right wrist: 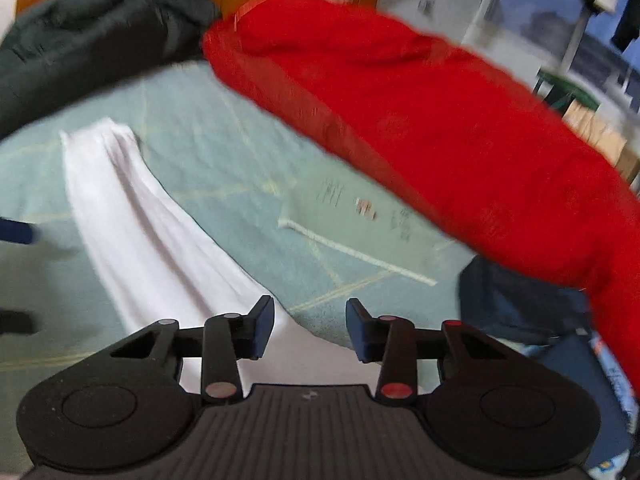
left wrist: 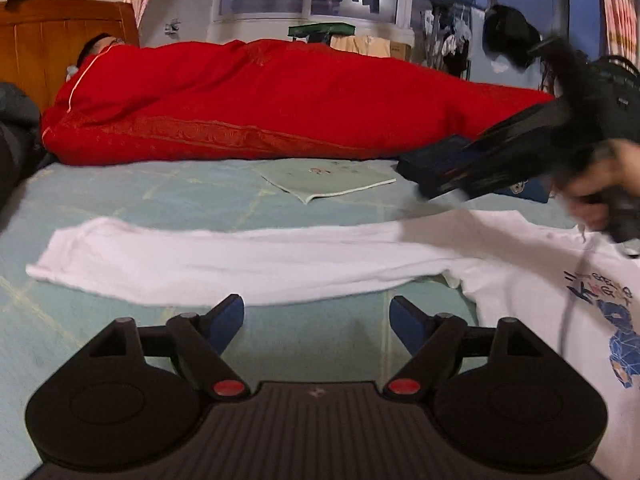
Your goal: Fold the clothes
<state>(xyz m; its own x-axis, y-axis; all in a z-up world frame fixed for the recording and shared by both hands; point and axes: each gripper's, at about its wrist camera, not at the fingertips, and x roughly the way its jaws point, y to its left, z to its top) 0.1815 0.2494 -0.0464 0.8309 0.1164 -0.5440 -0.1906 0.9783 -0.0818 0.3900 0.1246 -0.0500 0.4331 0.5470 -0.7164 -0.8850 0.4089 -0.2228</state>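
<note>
A white long-sleeved shirt with a blue print lies on the pale green bed sheet. Its sleeve stretches out flat to the left. My left gripper is open and empty, just in front of the sleeve's near edge. My right gripper is open and empty above the shirt where the sleeve starts. In the left wrist view the right gripper shows blurred at the right, held in a hand above the shirt.
A person lies under a red quilt along the far side of the bed. A folded pale green cloth and a dark blue garment lie by the quilt. A dark jacket is piled near the wooden headboard.
</note>
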